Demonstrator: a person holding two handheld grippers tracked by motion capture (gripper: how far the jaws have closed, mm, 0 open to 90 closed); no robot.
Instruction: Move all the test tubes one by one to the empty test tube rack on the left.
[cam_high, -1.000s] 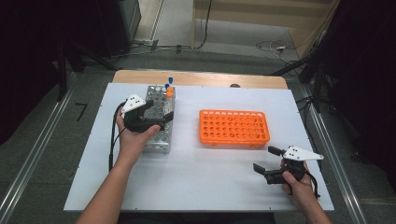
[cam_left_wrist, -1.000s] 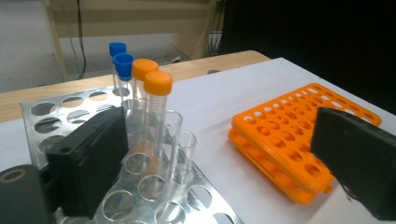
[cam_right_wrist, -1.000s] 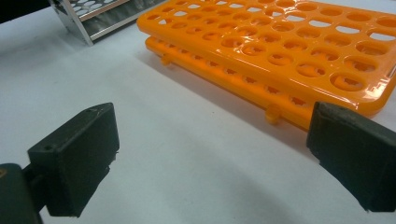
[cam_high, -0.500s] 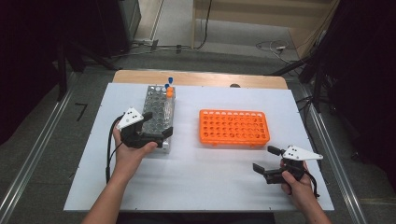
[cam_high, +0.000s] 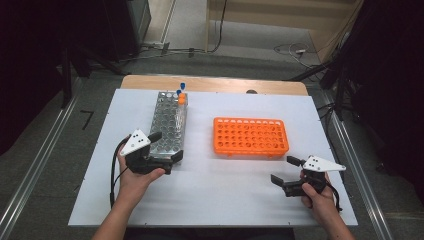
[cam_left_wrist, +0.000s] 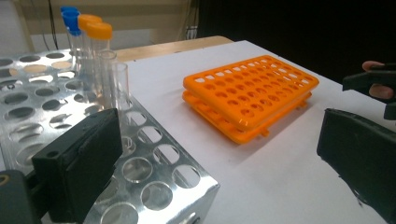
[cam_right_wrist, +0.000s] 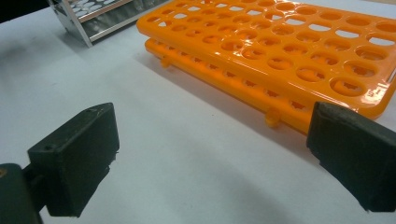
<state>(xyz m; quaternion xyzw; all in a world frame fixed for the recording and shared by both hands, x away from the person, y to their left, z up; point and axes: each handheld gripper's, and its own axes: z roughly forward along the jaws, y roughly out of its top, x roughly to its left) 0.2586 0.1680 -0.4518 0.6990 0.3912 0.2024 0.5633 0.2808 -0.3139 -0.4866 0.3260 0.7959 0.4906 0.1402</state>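
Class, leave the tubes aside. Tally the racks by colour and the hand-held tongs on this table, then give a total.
Silver metal rack: 1
Orange plastic rack: 1
Tongs: 2 (left tongs, right tongs)
Total: 4

The white tabletop (cam_high: 225, 192) before me lies on a wooden bench (cam_high: 215, 84); beyond, cables (cam_high: 292, 50) (white, black) cross a grey floor (cam_high: 240, 59).
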